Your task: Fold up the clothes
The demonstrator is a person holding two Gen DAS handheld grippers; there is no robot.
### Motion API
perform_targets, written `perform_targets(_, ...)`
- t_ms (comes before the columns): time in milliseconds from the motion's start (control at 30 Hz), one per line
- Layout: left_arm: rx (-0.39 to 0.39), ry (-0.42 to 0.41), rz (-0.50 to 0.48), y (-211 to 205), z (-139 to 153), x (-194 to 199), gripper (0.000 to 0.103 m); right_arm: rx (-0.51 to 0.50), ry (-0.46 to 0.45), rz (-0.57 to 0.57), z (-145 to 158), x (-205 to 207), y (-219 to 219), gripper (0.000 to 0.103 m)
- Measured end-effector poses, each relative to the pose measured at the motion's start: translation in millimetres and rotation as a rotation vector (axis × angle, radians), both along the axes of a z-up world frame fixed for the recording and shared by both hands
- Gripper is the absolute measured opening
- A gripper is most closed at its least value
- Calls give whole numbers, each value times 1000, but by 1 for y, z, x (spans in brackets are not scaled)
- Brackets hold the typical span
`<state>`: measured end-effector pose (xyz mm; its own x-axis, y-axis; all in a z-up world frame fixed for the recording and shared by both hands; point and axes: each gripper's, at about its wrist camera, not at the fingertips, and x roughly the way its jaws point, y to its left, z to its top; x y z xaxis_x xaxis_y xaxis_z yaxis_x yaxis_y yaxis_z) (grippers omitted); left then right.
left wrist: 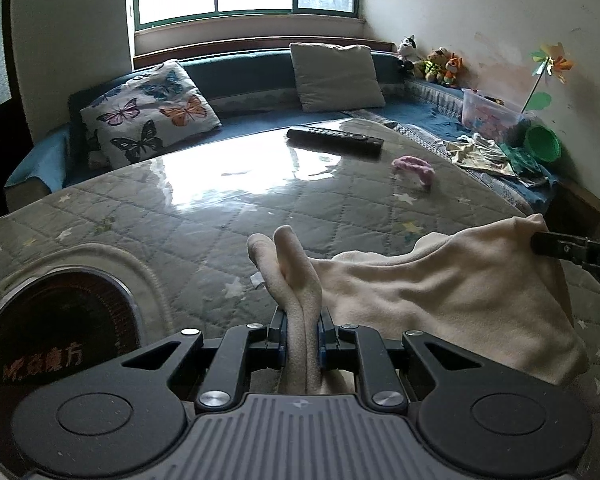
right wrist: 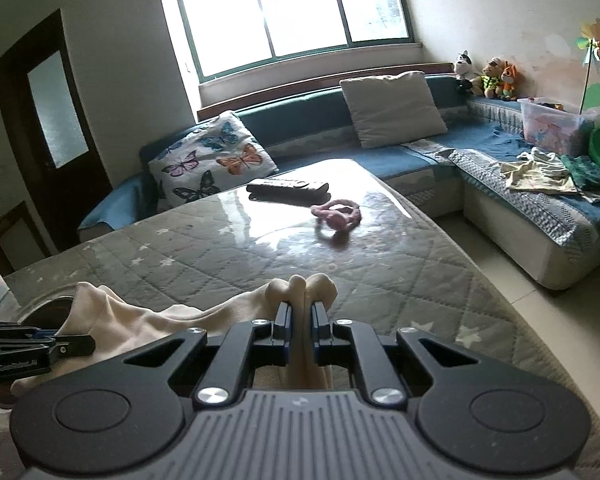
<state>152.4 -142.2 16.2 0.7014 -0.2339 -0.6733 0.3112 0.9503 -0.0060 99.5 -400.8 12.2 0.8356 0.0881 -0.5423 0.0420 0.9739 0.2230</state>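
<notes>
At the lower middle of both wrist views, a cream garment (left wrist: 440, 292) hangs between the two grippers, low over the quilted bench (left wrist: 220, 208); it looks light, soft and limp, so it will probably sag wherever it is not held, and its edges or corners seem the best places to hold. The left gripper (left wrist: 302, 316) has its jaws clamped on a bunched edge of the cloth, and the right gripper (right wrist: 301, 310) has its jaws nearly together, pinching another thin fold.
</notes>
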Motion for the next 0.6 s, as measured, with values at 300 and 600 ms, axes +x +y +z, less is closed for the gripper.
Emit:
perform_targets(300,14,33,-7,-2,-15,12,16,-60,45,-16,-11,14,-7,9)
perform_targets(600,26,43,1,3,-18,18,24,-103,121,-22,-28,30,-5,9)
